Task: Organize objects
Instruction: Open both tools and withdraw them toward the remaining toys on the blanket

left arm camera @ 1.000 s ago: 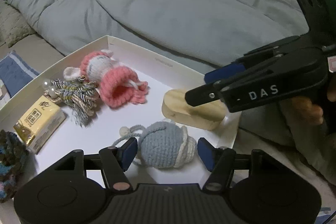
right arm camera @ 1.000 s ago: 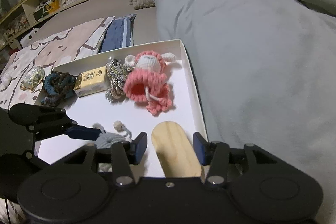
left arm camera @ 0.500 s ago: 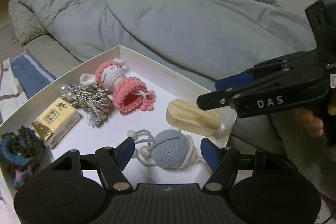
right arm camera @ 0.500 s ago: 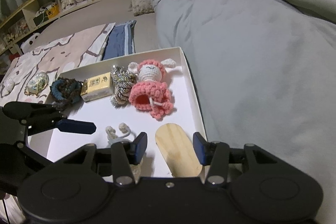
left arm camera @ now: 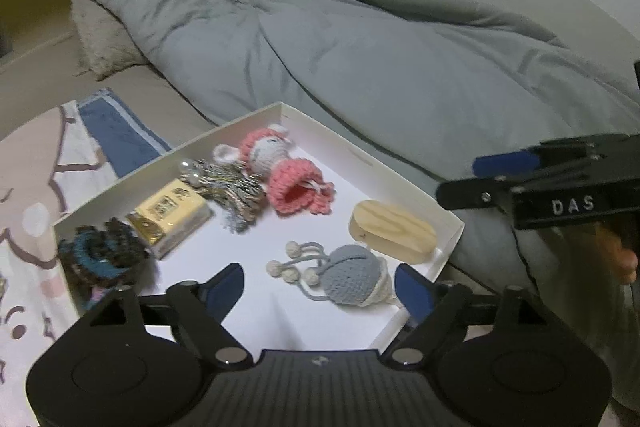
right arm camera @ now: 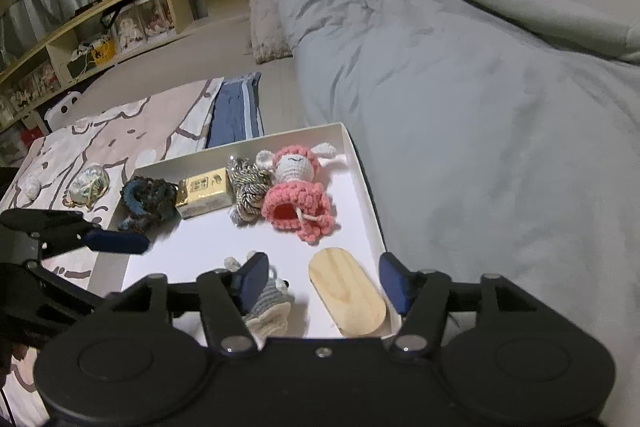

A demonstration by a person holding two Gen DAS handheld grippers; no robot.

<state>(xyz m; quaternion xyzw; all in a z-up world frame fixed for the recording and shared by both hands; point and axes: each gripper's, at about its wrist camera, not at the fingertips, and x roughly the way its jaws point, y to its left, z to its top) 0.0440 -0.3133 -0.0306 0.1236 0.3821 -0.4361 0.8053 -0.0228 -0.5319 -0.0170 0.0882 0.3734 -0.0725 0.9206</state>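
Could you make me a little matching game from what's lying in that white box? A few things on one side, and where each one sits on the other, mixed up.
Things:
1. pink crochet doll
2. wooden oval block
3. dark blue-brown crochet ring
4. tissue packet

Places, in the right wrist view:
A. near right corner of the white box
B. far left end
C. far right corner
D. between the crochet ring and the tasselled cord bundle

Pairs: 1-C, 2-A, 3-B, 4-D

In the right wrist view the blue crochet toy (right arm camera: 269, 301) at 6 o'clock is mostly hidden behind a gripper finger (right arm camera: 251, 277). The tissue pack's (right arm camera: 204, 190) print is too small to read. Shelf items (right arm camera: 132, 23) at 10 o'clock blur together.
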